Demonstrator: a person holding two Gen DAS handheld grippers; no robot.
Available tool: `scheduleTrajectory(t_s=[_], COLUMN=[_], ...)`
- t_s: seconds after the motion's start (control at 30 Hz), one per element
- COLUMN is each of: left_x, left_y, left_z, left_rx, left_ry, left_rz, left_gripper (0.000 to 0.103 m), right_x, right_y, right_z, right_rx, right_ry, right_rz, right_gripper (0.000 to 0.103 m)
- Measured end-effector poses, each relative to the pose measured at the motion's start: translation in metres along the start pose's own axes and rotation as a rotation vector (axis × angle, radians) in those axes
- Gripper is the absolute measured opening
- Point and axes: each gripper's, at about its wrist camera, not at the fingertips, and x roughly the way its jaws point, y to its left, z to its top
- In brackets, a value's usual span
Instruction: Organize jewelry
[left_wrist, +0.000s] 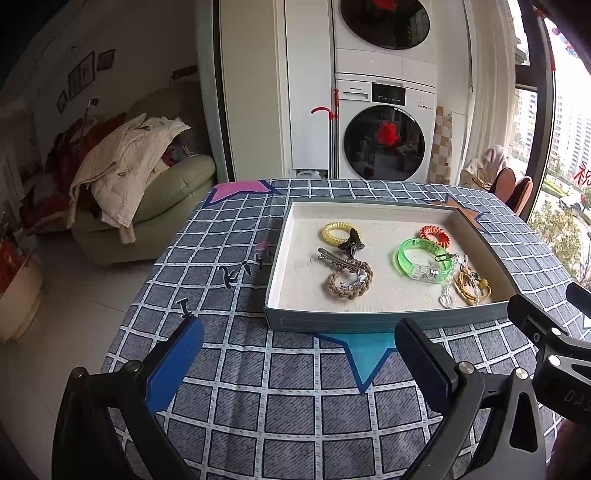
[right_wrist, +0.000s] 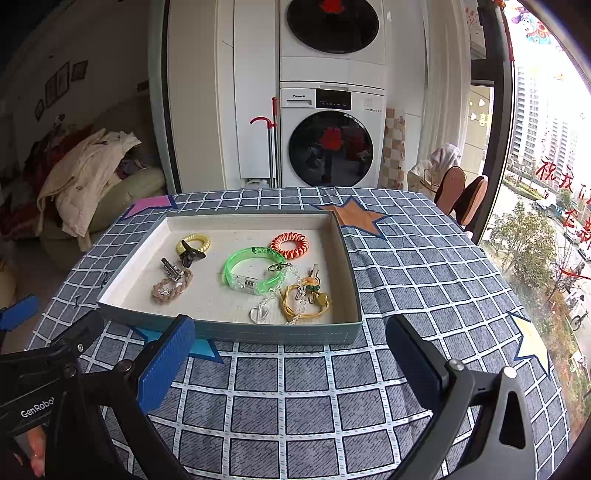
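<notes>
A shallow grey-green box (left_wrist: 384, 320) (right_wrist: 229, 331) with a white lining holds the jewelry. Inside lie a yellow coil hair tie (left_wrist: 334, 230) (right_wrist: 195, 240) with a dark claw clip (left_wrist: 351, 243) (right_wrist: 190, 255), a braided beige bracelet (left_wrist: 351, 280) (right_wrist: 170, 288) under a metal clip, a green translucent bangle (left_wrist: 417, 256) (right_wrist: 255, 268), an orange coil tie (left_wrist: 435, 234) (right_wrist: 290, 243), and a yellow cord with a clear bead chain (left_wrist: 469, 286) (right_wrist: 301, 301). My left gripper (left_wrist: 299, 360) and right gripper (right_wrist: 290, 356) hover open and empty before the box's near wall.
The box rests on a round table with a grey checked cloth (left_wrist: 295, 406) (right_wrist: 424, 288) bearing coloured stars. Behind stand stacked washer and dryer (left_wrist: 384, 140), a sofa piled with clothes (left_wrist: 129, 177), and chairs (right_wrist: 461, 195) by a window at the right.
</notes>
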Motion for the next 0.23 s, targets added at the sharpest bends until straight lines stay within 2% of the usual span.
scheduleTrajectory(t_s=[0.23], left_x=[-0.0006], left_y=[0.0001], left_z=[-0.0003], left_rx=[0.005], left_ry=[-0.002], left_rz=[-0.013], left_gripper=[0.103], right_x=[-0.0011], right_y=[0.0005], right_z=[0.0009], right_rx=[0.001], right_ry=[0.002], right_rz=[0.001], right_gripper=[0.103])
